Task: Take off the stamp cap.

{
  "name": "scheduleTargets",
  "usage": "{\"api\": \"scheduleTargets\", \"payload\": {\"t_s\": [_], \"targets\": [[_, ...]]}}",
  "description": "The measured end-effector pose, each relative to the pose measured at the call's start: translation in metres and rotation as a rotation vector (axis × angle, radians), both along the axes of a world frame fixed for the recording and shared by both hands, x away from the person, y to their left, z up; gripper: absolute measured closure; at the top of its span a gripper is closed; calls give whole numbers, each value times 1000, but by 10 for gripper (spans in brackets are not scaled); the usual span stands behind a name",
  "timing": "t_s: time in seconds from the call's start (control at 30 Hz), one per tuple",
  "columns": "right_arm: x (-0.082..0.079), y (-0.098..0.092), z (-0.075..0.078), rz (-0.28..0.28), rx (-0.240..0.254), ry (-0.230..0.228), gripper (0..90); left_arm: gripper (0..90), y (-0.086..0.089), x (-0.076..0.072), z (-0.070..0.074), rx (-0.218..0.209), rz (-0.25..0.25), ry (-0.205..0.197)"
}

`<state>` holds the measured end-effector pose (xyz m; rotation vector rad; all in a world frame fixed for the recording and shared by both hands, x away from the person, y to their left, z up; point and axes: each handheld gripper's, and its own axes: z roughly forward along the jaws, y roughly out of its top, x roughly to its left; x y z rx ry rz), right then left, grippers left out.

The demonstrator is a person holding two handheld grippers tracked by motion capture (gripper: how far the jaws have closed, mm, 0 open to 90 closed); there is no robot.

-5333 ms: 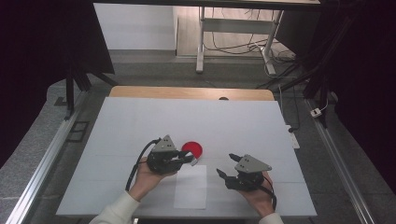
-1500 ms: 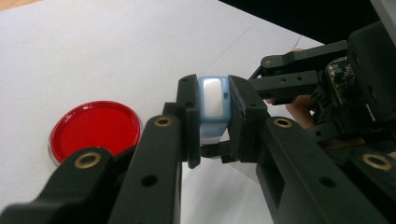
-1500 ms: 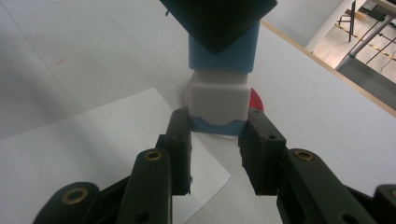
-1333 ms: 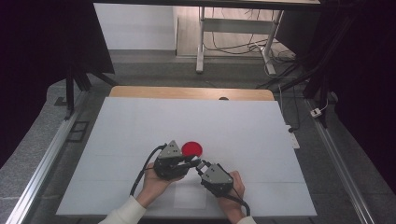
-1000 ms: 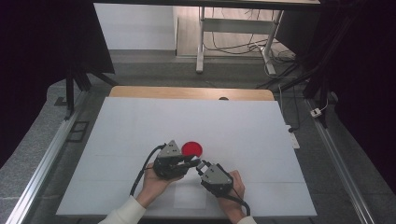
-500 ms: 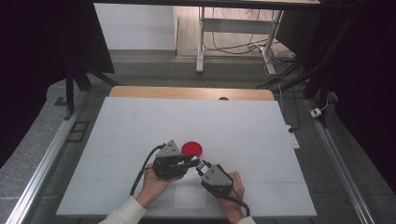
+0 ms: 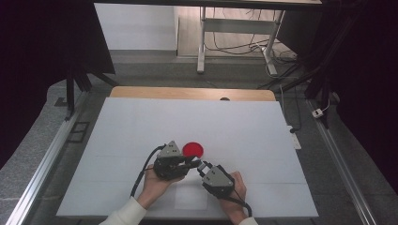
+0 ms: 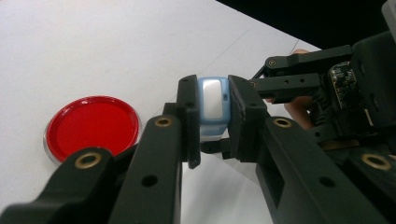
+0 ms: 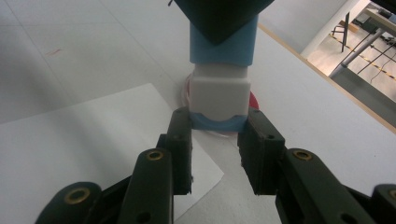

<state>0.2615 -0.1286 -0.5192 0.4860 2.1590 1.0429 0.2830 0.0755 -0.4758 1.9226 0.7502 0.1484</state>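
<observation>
A small light-blue and white block point(image 8: 213, 100) hangs in the air between both grippers, just above the table point(image 7: 141, 122). My left gripper point(image 8: 212, 122) is shut on its blue body, one jaw on each side. My right gripper point(image 9: 218, 134) is shut on the block's point(image 9: 219, 93) other end, where the white part meets a blue base. In the high view the left gripper point(image 7: 193, 162) and right gripper point(image 7: 202, 167) meet tip to tip near the table's front middle. A red round dish point(image 7: 193, 149) lies flat just behind the tips.
A white sheet of paper point(image 7: 190, 198) lies on the table in front of the hands. The table's wooden far edge point(image 7: 187, 92) is well beyond the dish. Metal rails point(image 7: 42, 164) run along both sides of the table.
Since the oldest frame my right gripper has come leftward to the left gripper's tips and closed on the block. Over the last second nothing has moved.
</observation>
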Motion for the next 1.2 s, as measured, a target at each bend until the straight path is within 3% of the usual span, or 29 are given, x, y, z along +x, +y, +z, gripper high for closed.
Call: {"api": "scheduleTargets", "payload": {"t_s": [0.3,0.83,1.2], "targets": [[-3,1,-1,-19,32,6,655,753,1,0,0,-1,-6,2],[-1,0,2,6,-7,6,656,753,2,0,0,-10,-6,6],[-4,1,0,-26,37,28,656,753,3,0,-1,-23,-3,13]]}}
